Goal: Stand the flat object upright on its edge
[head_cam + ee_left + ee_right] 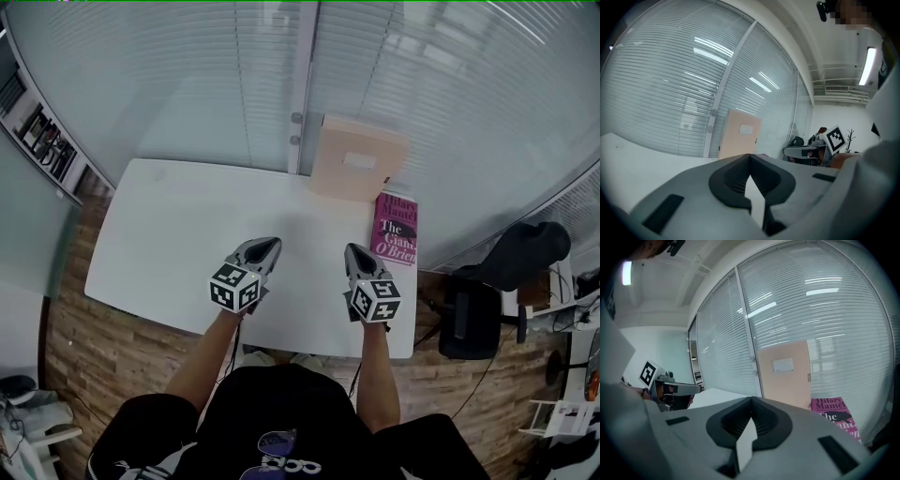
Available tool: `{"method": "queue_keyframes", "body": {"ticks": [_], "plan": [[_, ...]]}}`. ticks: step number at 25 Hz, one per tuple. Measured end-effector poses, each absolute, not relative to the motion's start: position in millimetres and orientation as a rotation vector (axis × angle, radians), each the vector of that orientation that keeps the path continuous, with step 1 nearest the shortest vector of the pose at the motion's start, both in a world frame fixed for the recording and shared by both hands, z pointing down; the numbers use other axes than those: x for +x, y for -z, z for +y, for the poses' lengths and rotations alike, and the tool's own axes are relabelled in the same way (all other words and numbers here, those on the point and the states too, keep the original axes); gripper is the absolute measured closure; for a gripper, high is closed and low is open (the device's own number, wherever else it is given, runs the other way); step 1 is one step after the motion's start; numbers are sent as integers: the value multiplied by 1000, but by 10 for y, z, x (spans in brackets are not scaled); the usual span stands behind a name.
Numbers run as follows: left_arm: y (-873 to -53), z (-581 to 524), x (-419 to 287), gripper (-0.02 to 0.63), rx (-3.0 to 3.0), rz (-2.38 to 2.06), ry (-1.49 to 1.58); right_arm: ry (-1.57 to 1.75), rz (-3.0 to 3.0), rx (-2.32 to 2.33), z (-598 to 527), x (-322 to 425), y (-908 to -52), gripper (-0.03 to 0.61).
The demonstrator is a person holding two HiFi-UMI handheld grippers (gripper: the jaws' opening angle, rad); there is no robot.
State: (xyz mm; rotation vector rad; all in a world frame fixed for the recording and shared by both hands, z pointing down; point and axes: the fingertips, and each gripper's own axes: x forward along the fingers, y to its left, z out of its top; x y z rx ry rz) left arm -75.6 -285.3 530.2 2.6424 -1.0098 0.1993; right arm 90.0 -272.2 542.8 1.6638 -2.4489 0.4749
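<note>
Nearest the head camera, left gripper and right gripper hover above the white table, seemingly awaiting an approach; left gripper view, jaws together, empty; right gripper view, likewise, facing the pink book lying flat just beside a leaning peach board.

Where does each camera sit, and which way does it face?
Head view: on the person's head, facing steeply down at white table, pink book, beige board; forearms, left gripper, right gripper show.
Left gripper view: on the left gripper, along its shut jaws toward the board.
Right gripper view: on the right gripper, along its shut jaws toward board and book.
Shared: the board, in all three.
</note>
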Motion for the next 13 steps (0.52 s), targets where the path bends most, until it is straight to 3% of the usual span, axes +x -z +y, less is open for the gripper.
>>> {"method": "queue_keyframes", "body": {"ticks": [13], "plan": [[-5279, -2819, -689, 592, 2652, -1005, -210, -474, -2458, 1664, -2734, 943, -5394, 555]]}}
